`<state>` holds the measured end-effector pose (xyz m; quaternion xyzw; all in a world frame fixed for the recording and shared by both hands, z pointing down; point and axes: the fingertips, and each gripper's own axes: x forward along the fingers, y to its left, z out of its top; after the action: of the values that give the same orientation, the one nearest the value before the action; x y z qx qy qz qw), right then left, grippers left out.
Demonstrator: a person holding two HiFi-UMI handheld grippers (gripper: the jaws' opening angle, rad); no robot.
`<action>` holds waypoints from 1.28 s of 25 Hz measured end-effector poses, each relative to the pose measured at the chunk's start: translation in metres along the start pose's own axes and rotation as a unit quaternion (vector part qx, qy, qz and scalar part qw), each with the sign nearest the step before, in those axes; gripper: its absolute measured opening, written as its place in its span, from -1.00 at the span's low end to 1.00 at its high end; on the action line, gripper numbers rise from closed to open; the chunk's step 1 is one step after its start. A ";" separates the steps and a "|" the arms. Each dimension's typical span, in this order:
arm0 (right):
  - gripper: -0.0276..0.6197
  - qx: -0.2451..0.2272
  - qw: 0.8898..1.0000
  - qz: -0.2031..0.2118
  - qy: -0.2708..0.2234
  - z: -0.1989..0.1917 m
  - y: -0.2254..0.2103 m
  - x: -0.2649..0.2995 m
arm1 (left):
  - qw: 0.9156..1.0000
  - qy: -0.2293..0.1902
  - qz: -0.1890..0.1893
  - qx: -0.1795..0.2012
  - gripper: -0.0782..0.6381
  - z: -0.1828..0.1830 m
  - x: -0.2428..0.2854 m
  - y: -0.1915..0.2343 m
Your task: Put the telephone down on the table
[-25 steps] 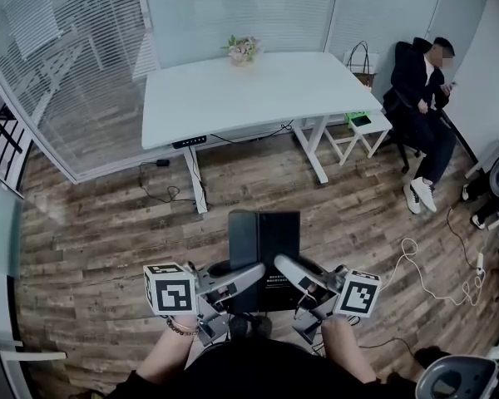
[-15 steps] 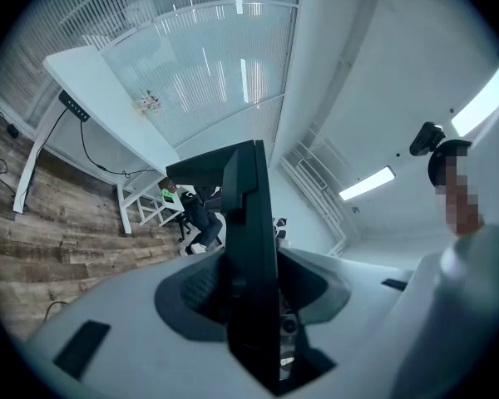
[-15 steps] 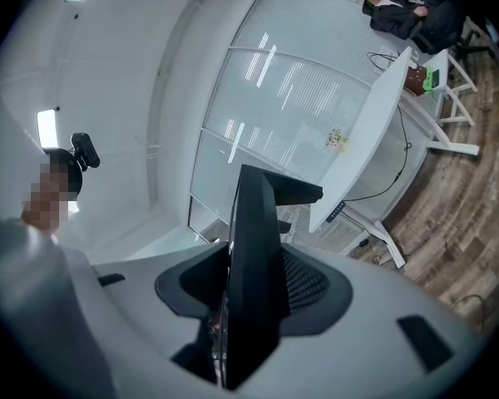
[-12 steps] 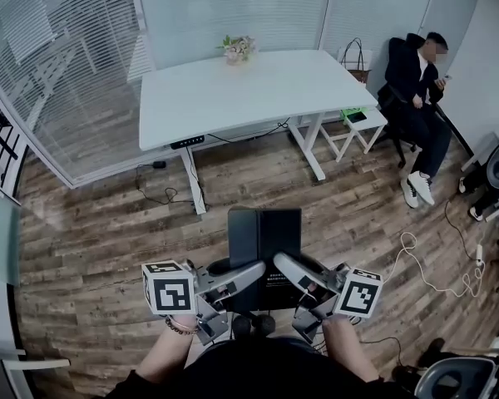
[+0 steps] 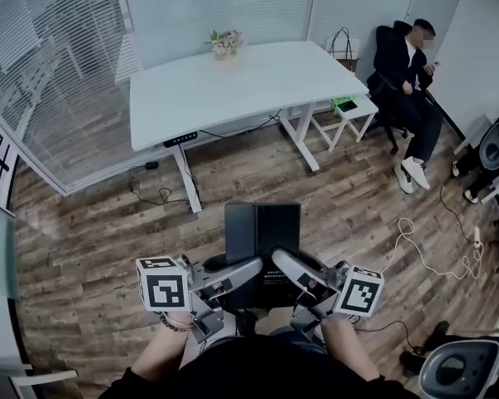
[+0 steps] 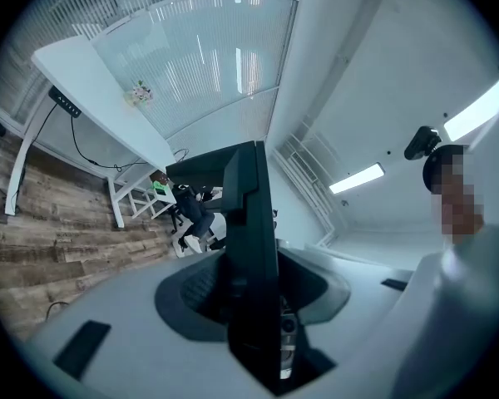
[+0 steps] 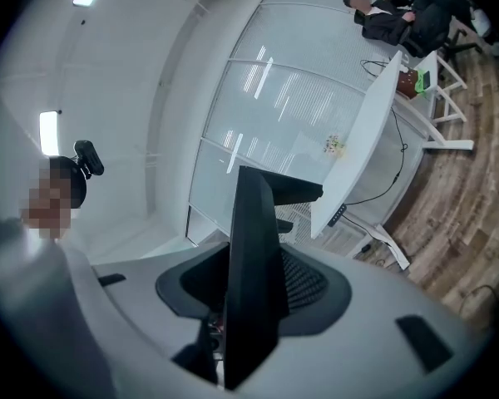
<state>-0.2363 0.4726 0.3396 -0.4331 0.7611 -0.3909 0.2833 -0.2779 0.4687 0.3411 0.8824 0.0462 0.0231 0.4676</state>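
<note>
Holding the telephone (image 5: 262, 233) between both grippers, I have it up in the air in front of my body, over the wooden floor (image 5: 83, 231) and well apart from the white table (image 5: 233, 86). It's a flat black slab with a seam down its face, lying roughly level in the head view. The left gripper (image 5: 249, 270) clamps its near left edge and the right gripper (image 5: 284, 264) its near right edge, each with its marker cube (image 5: 162, 285) turned outward.

From the left gripper view, the telephone (image 6: 251, 248) stands edge-on between the jaws of the left gripper (image 6: 254, 310), with the dark pads closed against both its faces. The right gripper view matches: the slab (image 7: 254, 256) runs straight up the middle of the right gripper (image 7: 249, 302), and the pads press on either side.

On the table's far edge sits a small pot of flowers (image 5: 224, 43). A person (image 5: 403, 69) sits on a chair beyond the table's right end, near a white stool (image 5: 347, 110).
</note>
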 end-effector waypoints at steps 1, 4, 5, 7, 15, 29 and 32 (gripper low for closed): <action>-0.35 0.001 1.000 -0.002 -0.002 0.001 -0.002 -0.002 | 1.000 0.002 -0.002 -0.001 -0.25 -0.001 0.003 0.000; -0.35 0.011 1.000 -0.003 -0.005 0.007 -0.010 -0.002 | 1.000 0.004 0.000 -0.004 -0.25 0.003 0.009 0.006; -0.35 0.017 1.000 -0.001 -0.005 0.008 -0.012 0.001 | 1.000 0.004 0.003 -0.006 -0.25 0.005 0.010 0.009; -0.35 0.026 1.000 0.007 -0.002 0.011 -0.015 0.008 | 1.000 0.002 0.008 -0.008 -0.25 0.011 0.012 0.014; -0.35 0.005 1.000 0.014 0.022 0.050 -0.038 0.026 | 1.000 -0.026 0.010 0.002 -0.25 0.044 0.037 0.032; -0.35 0.013 0.997 0.045 0.054 0.148 -0.097 0.057 | 0.997 -0.061 0.038 0.008 -0.25 0.117 0.117 0.076; -0.35 0.019 0.997 0.051 0.063 0.168 -0.107 0.060 | 0.997 -0.069 0.044 0.007 -0.25 0.130 0.135 0.083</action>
<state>-0.0882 0.3270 0.3345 -0.3630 0.7910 -0.4166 0.2627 -0.1279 0.3293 0.3359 0.8864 -0.0246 -0.0182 0.4619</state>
